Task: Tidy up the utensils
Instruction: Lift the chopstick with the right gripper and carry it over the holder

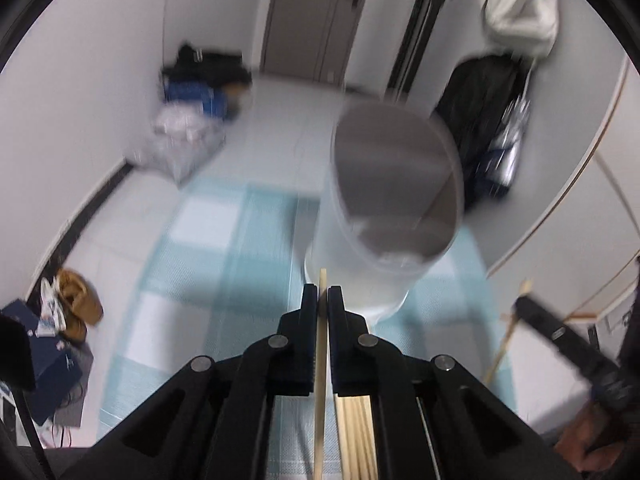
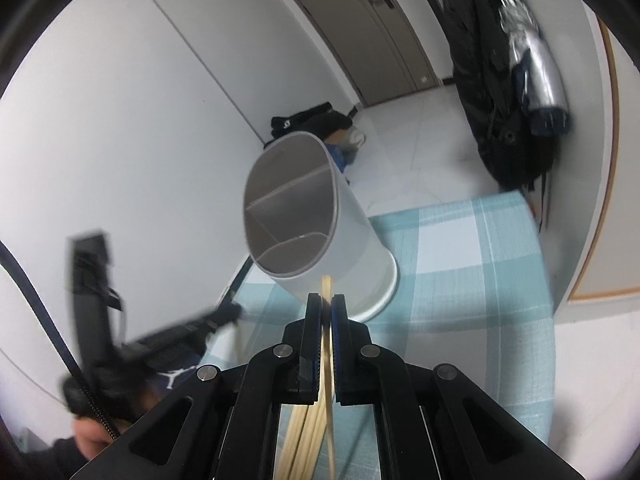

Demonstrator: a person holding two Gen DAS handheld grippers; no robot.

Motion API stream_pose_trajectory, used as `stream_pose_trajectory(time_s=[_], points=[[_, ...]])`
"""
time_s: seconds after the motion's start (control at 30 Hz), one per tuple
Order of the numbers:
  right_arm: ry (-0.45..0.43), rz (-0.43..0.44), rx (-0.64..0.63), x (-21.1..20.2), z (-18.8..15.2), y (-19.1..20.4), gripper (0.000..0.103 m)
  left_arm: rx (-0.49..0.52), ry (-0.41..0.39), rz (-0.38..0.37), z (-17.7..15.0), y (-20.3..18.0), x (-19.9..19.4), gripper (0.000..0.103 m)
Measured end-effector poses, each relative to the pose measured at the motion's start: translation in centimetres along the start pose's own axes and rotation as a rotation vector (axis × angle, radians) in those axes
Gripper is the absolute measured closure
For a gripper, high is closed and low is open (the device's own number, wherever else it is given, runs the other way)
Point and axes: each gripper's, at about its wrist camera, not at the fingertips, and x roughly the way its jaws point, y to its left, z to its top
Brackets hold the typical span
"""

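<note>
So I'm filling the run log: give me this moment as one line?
left gripper: shut on chopstick | right gripper: shut on chopstick | white holder: upright on checked cloth, no utensils visible inside

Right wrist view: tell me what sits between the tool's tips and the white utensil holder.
Only the end of the chopstick clamped in the right tool sticks out there, its tip reaching in front of the white utensil holder; nothing else intervenes.
</note>
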Motion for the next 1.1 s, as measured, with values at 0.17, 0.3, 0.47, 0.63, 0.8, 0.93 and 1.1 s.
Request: stream_pose_trajectory(time_s=[0.17, 0.3, 0.47, 0.63, 0.8, 0.93, 1.1], points=[[-0.064, -0.020, -0.061, -1.2, -0.3, 1.4, 0.099, 0.027, -0.080, -0.016, 0.4, -0.5, -2.3, 0.101], [-0.099, -0.034, -0.102, -1.9, -0.4, 2.5, 0.099, 0.059, -0.065, -0.020, 0.8, -0.5, -1.6, 0.101], [-0.126, -0.058, -0.141, -2.4, -0.2, 3.5, 0.099, 0.087, -0.058, -0.040, 0.7, -0.8, -2.1, 0.101], [-0.151, -0.067, -0.159, -2.8, 0.5, 4.1, 0.099, 0.089, -0.056, -0.044, 0.8, -0.6, -2.8, 0.101], [-0.172, -0.062, -0.174, -3.1, 1.2, 4.8, 0.099, 0.104, -0.063, -0.055, 1.6, -0.6, -3.5, 0.101], [-0.184, -0.052, -0.188, -3.4, 2.1, 5.5, 0.099, 0.121, -0.068, -0.083, 2.7, -1.0, -4.3, 0.101], [-0.215, -0.034, -0.188, -3.9, 4.2, 6.1, 0.099, 0.150, -0.102, -0.114, 5.3, -1.8, -5.8, 0.101]])
